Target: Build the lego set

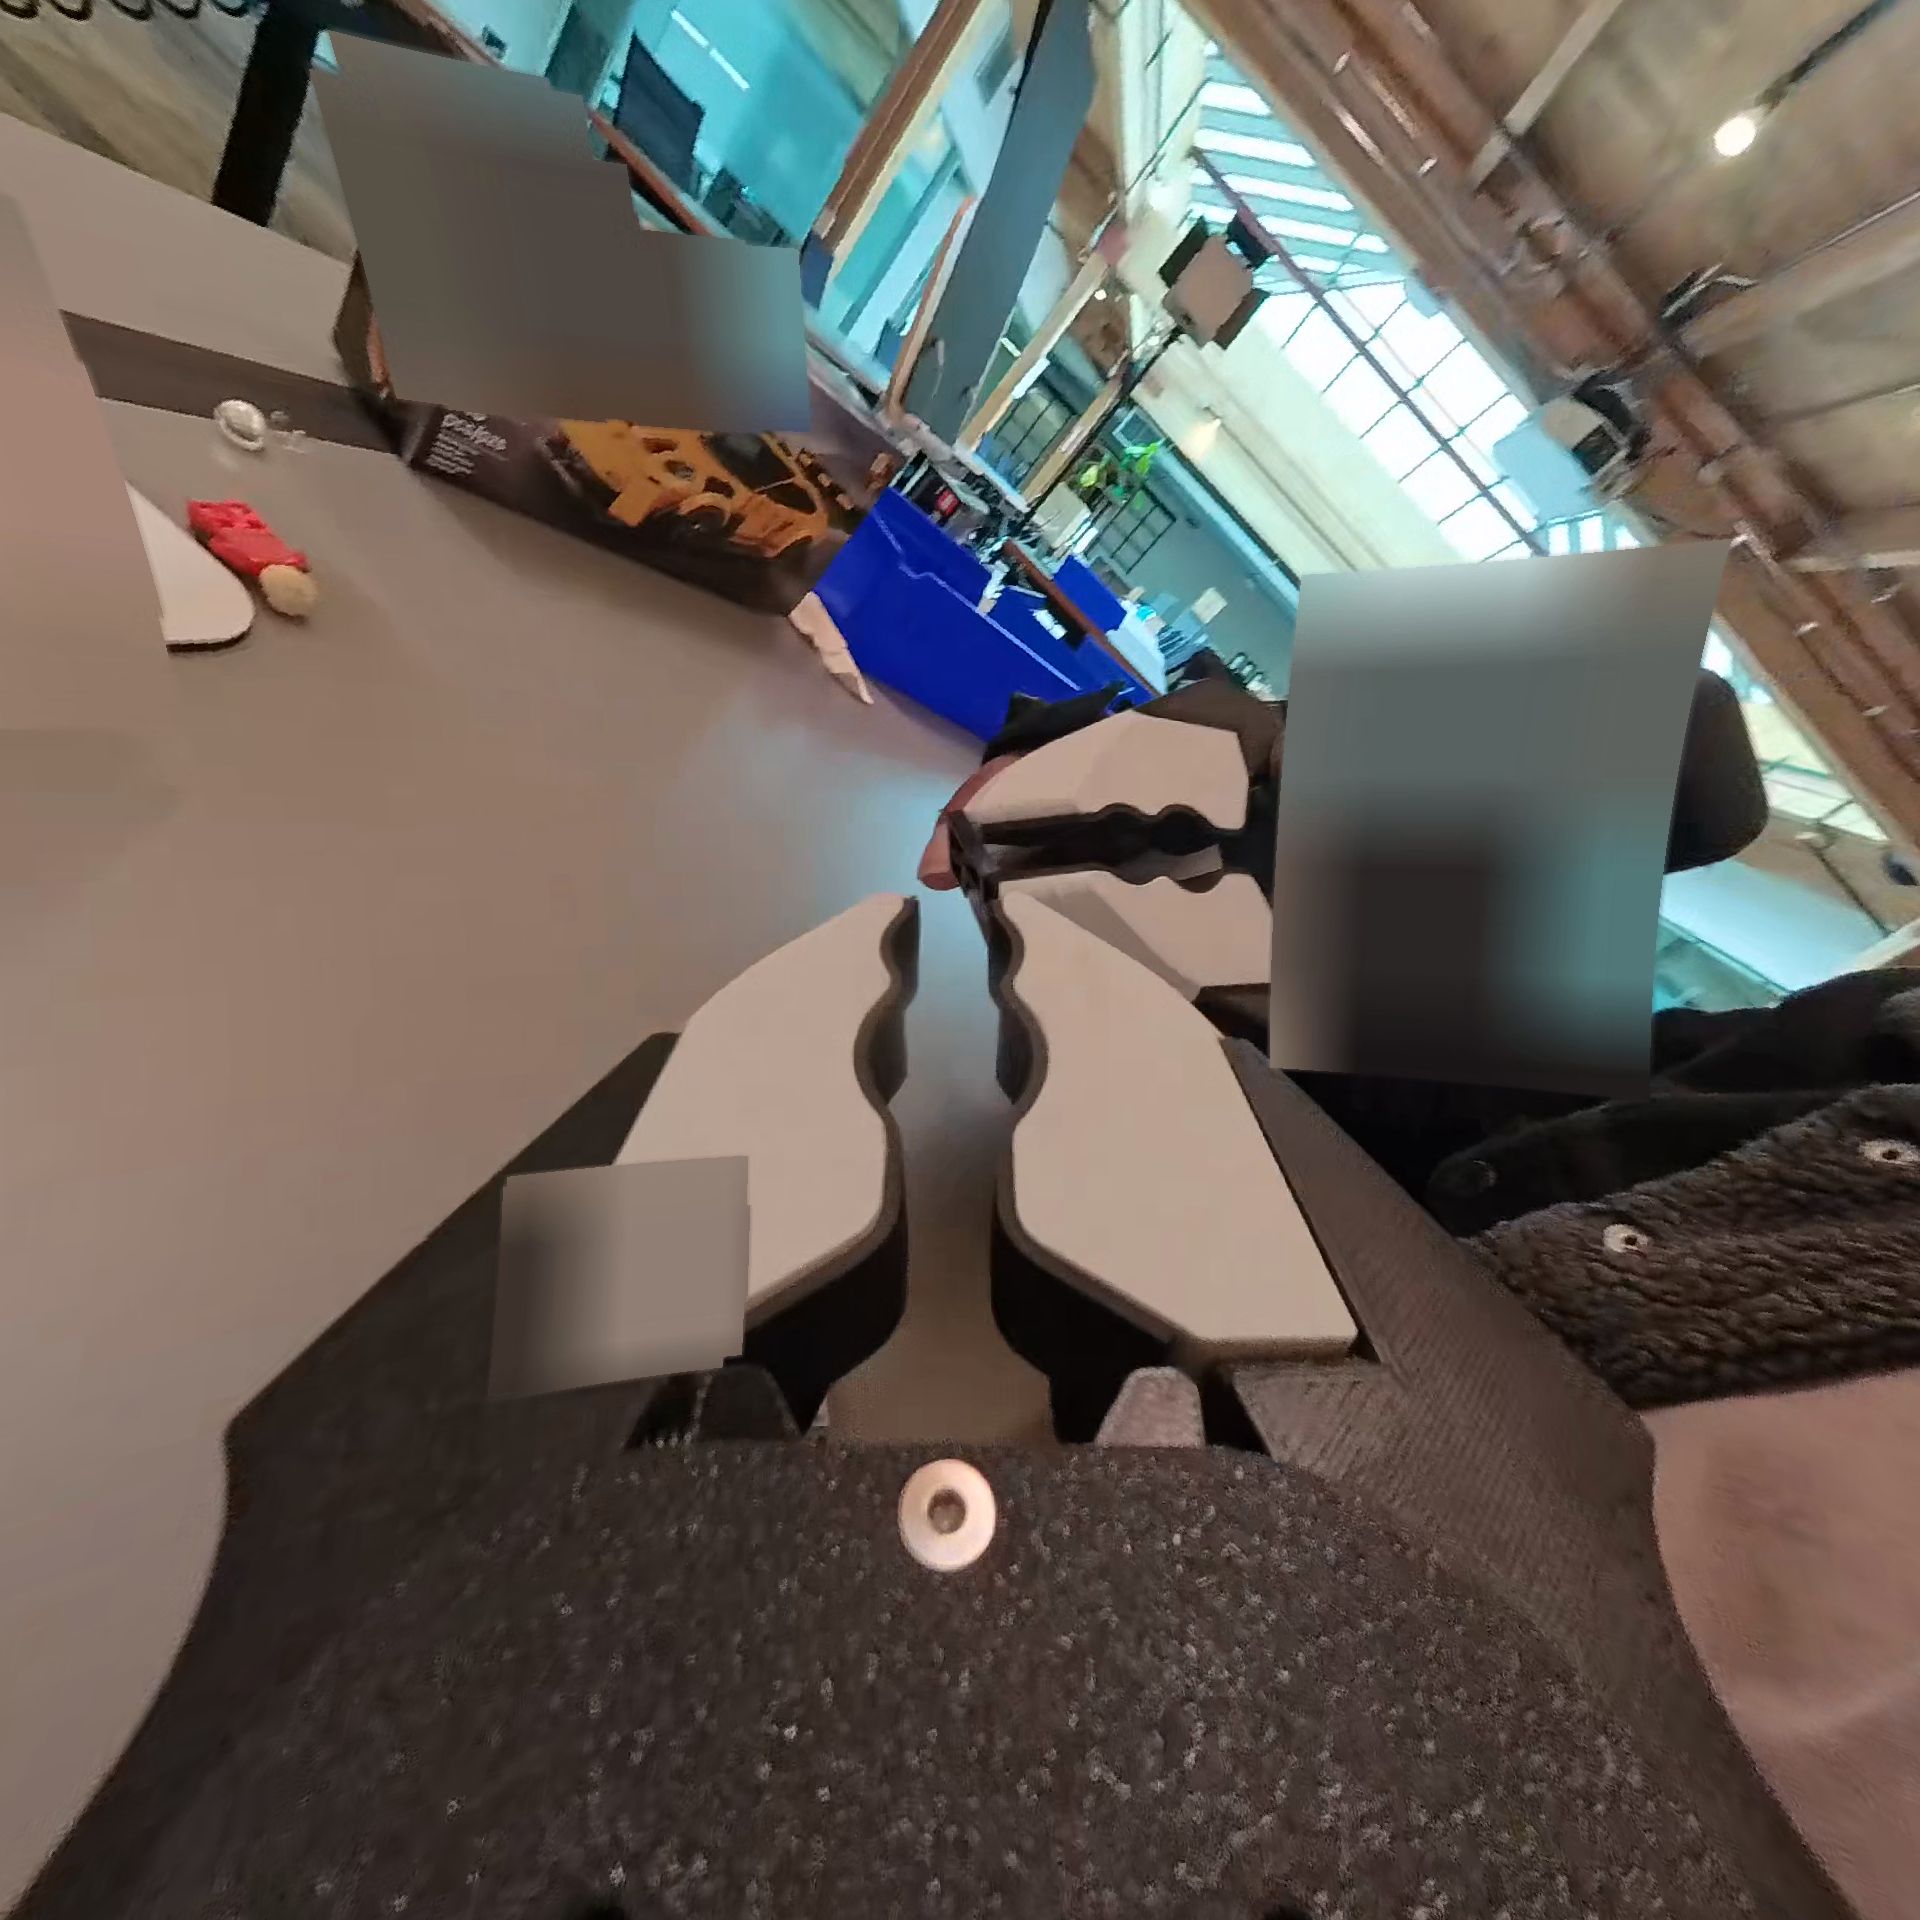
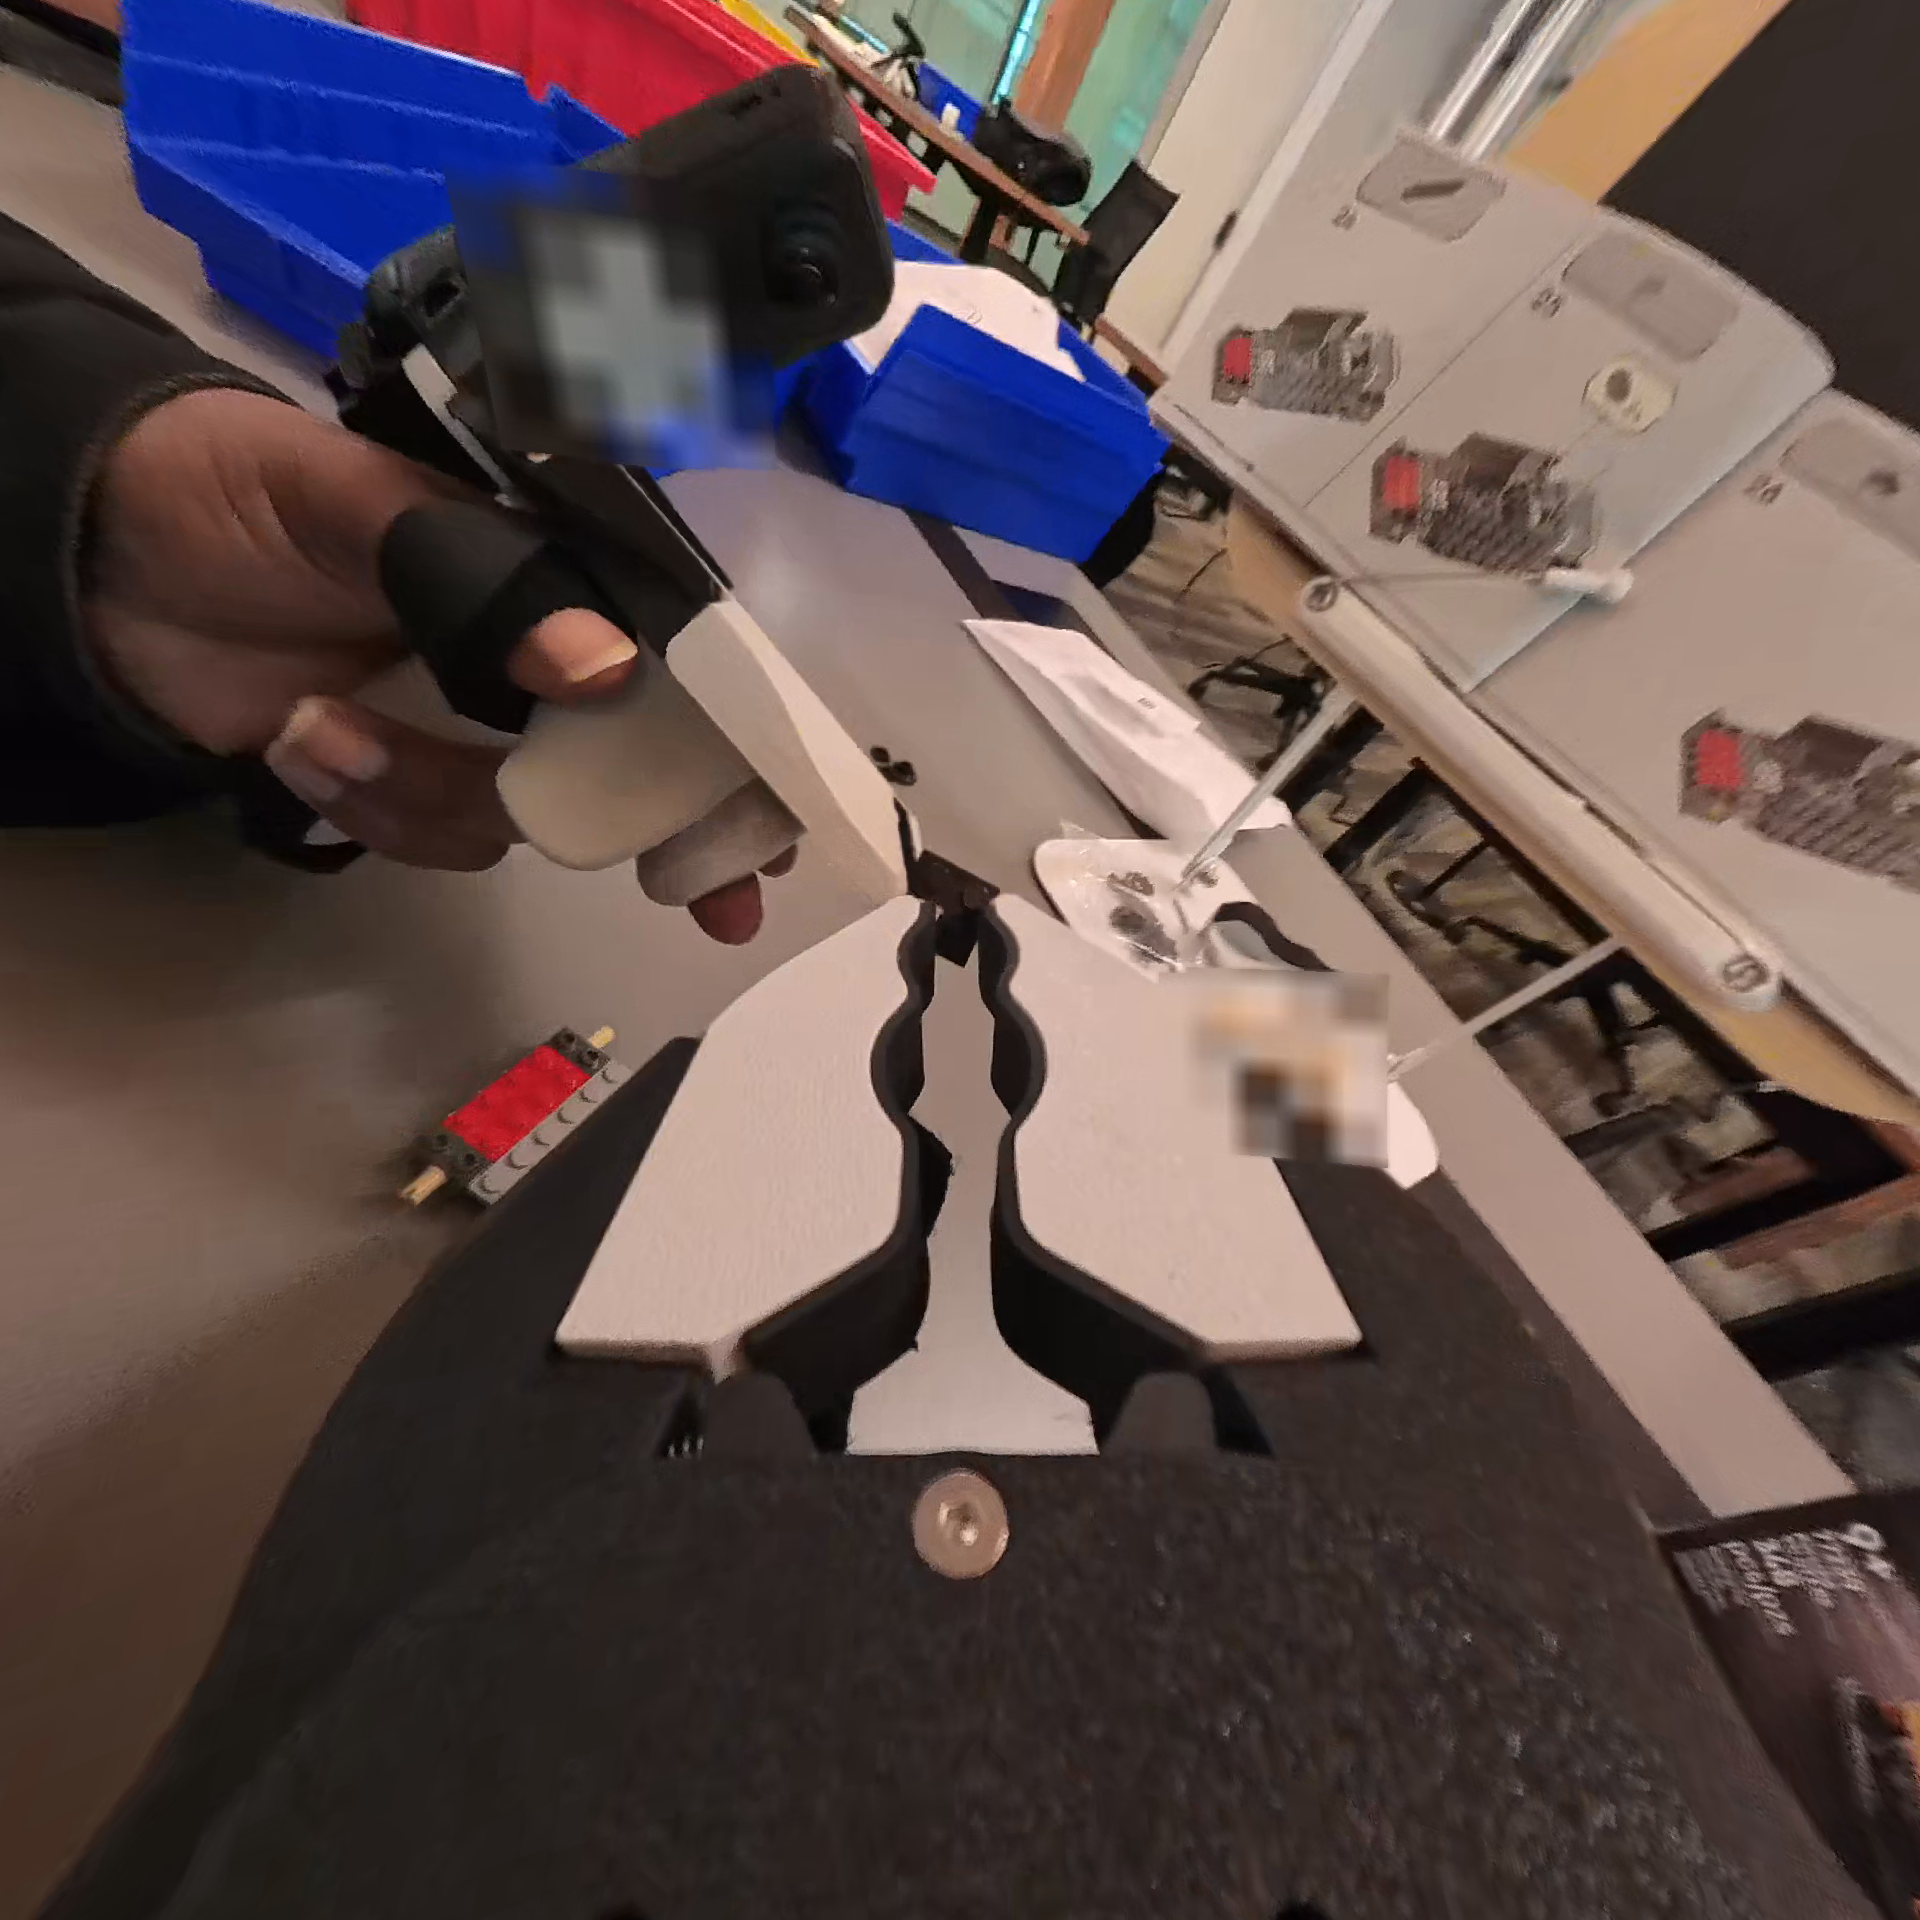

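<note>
Grey laminate fills the left wrist view, where the left gripper [image 1: 954,906] hovers above the surface [image 1: 436,852], its jaws spread with bare surface showing through the gap. At one o'clock from its tips the right gripper [image 1: 971,862] crosses in sideways, its jaws pinching a small black piece [image 1: 977,868] too dark and small to make out. Well apart at ten o'clock lies a red brick assembly [image 1: 247,542], blurred, a tan peg at its lower-right end, its long axis running from upper left to lower right. A dark box [image 1: 665,488] with a yellow vehicle pictured on it stands at twelve o'clock, mostly masked, and a blue bin [image 1: 935,634] sits beyond it.

From the right wrist view, the right gripper [image 2: 954,920] has its jaws nearly closed on the same black piece [image 2: 951,914], whose shape is half hidden between them. The left gripper [image 2: 904,873] meets it from eleven o'clock, held by a hand [image 2: 312,623]; its jaws are edge-on here and cannot be read. At eight o'clock the red assembly [image 2: 520,1107] lies flat on the surface [image 2: 156,1039], grey plates along one side, tan pegs at both ends, long axis pointing from lower left to upper right. An open instruction booklet [image 2: 1558,499], cut off at the right edge, stands at two o'clock. A clear bag of small parts [image 2: 1132,904] lies just past the tips.
</note>
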Available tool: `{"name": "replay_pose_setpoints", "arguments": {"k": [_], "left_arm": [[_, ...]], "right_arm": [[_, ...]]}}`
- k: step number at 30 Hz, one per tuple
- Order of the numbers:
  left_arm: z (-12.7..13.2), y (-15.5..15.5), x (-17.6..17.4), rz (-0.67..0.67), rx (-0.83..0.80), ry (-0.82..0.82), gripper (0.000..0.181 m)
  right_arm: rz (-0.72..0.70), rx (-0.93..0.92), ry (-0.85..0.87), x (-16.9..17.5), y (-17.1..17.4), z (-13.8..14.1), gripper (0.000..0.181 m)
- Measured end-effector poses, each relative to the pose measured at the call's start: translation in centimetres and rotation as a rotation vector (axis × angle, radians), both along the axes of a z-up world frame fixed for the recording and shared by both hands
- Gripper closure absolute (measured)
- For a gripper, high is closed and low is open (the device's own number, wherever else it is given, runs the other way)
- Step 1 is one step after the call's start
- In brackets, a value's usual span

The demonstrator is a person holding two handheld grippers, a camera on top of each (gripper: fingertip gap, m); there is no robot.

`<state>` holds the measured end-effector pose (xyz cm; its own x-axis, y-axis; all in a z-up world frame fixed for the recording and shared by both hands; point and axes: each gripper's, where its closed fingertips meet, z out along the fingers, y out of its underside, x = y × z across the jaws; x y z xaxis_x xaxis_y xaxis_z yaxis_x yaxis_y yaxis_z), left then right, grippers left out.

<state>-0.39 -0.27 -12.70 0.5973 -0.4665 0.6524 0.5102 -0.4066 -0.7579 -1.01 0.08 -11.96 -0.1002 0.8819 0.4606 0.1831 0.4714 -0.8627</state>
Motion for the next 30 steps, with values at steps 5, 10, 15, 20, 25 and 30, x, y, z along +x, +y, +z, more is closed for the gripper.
{"name": "replay_pose_setpoints", "arguments": {"k": [5, 10, 15, 20, 25, 30], "left_arm": [[1.0, -0.6, 0.3, -0.047, 0.027, -0.064, 0.168], [0.1, -0.1, -0.6, -0.008, -0.011, -0.029, 0.174], [-0.8, 0.2, -2.9, 0.069, -0.030, 0.046, 0.176], [-2.5, 0.7, -4.2, 0.141, -0.054, 0.202, 0.177], [-3.8, 0.8, -5.2, 0.209, -0.045, 0.385, 0.179], [-4.1, 0.8, -5.3, 0.216, -0.033, 0.453, 0.179]], "right_arm": [[-0.037, 0.079, 0.015, -0.3, -0.1, 0.1, 0.181], [-0.039, 0.101, -0.006, -0.4, -0.2, -0.4, 0.181], [-0.079, -0.037, -0.066, 0.7, 4.4, -0.7, 0.179], [-0.048, -0.112, -0.410, -0.7, 10.7, -7.0, 0.160], [0.004, -0.256, -0.650, -6.4, 12.7, -11.0, 0.146], [-0.007, -0.242, -0.773, -9.2, 13.9, -12.7, 0.147]]}}
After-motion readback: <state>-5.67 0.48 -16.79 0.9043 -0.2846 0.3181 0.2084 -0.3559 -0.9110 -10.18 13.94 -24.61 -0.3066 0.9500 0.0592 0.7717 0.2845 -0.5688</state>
